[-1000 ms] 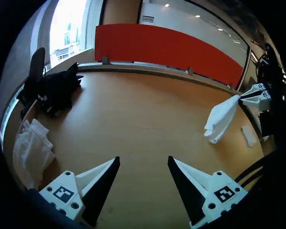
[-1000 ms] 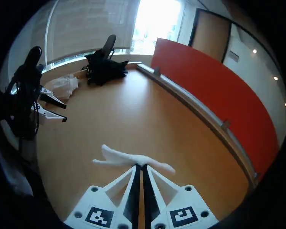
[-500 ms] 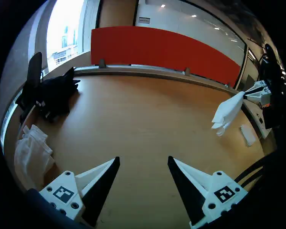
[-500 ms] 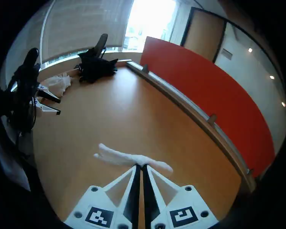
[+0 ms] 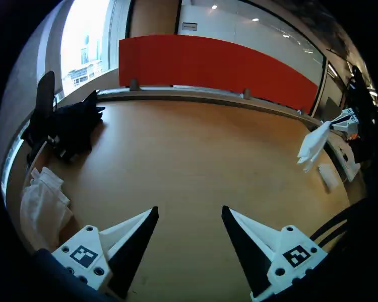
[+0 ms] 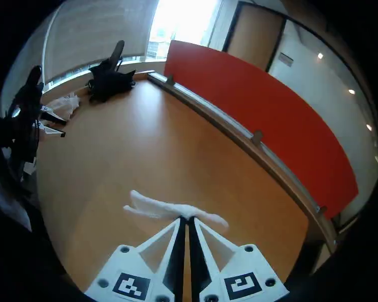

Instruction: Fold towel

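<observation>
In the right gripper view, the right gripper (image 6: 187,220) sits at the bottom centre of the frame, its two fingers drawn together and pinching a white towel (image 6: 171,208) at their tips. The towel is bunched into a narrow strip across the fingertips, spreading to the left and right of them, above the wooden table (image 6: 138,146). Farther off, at the left edge of the frame, the left gripper (image 6: 63,128) points in over the table with its fingers spread apart. Just beyond it, in the upper left, a heap of white cloth (image 6: 65,103) lies on the table. Past that, a black bag (image 6: 111,80) rests near the table's far end, beside a dark chair (image 6: 117,53). A red partition (image 6: 269,116) runs along the table's long edge from the upper centre down to the right.

In the left gripper view, the left gripper's fingers stand wide open at the bottom of the frame, over the tabletop. At the far right edge the right gripper shows small, with the towel hanging limp from its tips and seemingly clear of the wood. A small pale flat object (image 5: 329,176) lies on the table just below the towel in the frame.
</observation>
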